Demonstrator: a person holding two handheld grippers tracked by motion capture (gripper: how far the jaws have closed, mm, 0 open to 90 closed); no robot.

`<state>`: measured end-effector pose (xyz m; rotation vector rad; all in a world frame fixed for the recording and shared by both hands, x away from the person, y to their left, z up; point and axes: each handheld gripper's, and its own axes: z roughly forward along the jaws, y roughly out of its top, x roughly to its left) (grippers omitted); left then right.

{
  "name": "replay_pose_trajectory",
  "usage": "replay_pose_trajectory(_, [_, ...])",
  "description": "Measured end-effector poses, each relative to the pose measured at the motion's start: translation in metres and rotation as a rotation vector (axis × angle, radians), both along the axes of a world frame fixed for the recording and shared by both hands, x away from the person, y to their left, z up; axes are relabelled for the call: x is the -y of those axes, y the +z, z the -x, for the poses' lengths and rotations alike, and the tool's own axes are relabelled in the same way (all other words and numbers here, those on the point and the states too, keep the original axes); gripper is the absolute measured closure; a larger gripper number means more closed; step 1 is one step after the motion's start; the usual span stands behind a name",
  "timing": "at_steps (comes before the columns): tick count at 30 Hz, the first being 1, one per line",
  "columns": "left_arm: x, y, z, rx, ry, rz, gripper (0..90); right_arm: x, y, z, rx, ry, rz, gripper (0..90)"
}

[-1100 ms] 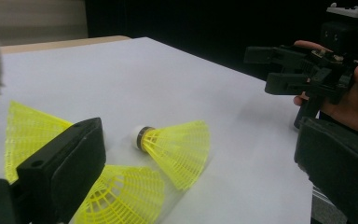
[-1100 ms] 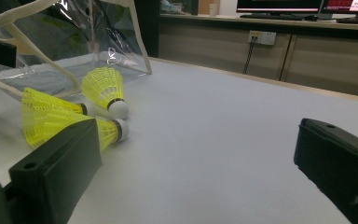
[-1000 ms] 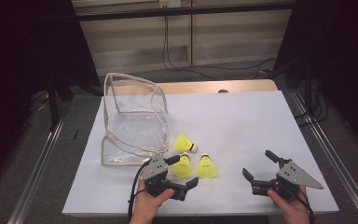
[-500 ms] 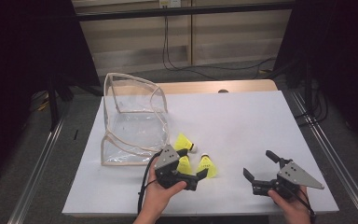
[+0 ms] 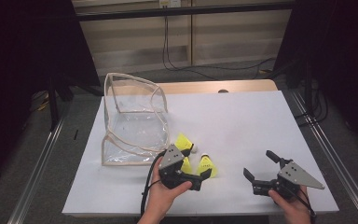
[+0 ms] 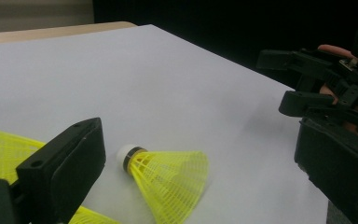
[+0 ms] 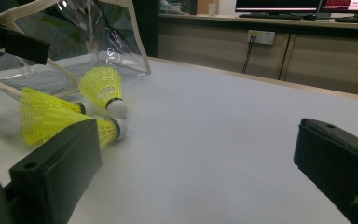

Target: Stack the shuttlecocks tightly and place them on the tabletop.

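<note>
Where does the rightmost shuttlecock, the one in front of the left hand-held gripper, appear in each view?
High view: the shuttlecock lies just below centre, at the tips of the left hand-held gripper.
Left gripper view: bottom centre, between the open jaws, cork pointing left.
Right gripper view: lower left, the nearest of three, partly behind the left jaw.
Shared landmark: the white table beneath it.

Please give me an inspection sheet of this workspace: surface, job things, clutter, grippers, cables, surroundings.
Surface: white table, bare at right.
Job things: three yellow shuttlecocks lying beside a clear bag.
Clutter: nothing seen.
Grippers: left gripper open at the shuttlecocks, holding none; right gripper open, apart over bare table.
Cables: a black cable trails from the left gripper; wall cables behind.
Surroundings: dark frame, wooden panels, floor rails.
</note>
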<state>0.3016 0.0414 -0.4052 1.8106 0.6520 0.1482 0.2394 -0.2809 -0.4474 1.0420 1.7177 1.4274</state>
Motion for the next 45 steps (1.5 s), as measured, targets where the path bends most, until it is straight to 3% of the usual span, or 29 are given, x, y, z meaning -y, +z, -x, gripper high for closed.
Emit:
replay_pose_trajectory(10, [0.015, 0.008, -0.011, 0.008, 0.037, -0.010, 2.2, 0.000, 0.000, 0.000, -0.003, -0.002, -0.005, 0.1])
replay_pose_trajectory(18, [0.021, 0.005, -0.023, 0.000, 0.103, -0.059, 2.5, 0.000, 0.000, 0.001, -0.004, 0.001, -0.005, 0.1])
replay_pose_trajectory(19, [0.021, 0.004, -0.025, 0.007, 0.122, -0.082, 2.5, 0.000, 0.000, 0.001, -0.004, 0.001, -0.003, 0.1])
replay_pose_trajectory(26, [0.022, 0.003, -0.034, -0.008, 0.168, -0.094, 2.7, 0.000, 0.000, 0.001, -0.003, 0.001, -0.006, 0.2])
replay_pose_trajectory(35, [0.027, 0.010, -0.042, -0.003, 0.169, -0.111, 2.9, 0.000, 0.000, 0.001, -0.003, 0.003, -0.006, 0.2])
replay_pose_trajectory(45, [0.039, 0.009, -0.049, -0.036, 0.168, -0.108, 3.0, 0.000, 0.000, 0.001, -0.003, 0.005, -0.006, 0.2])
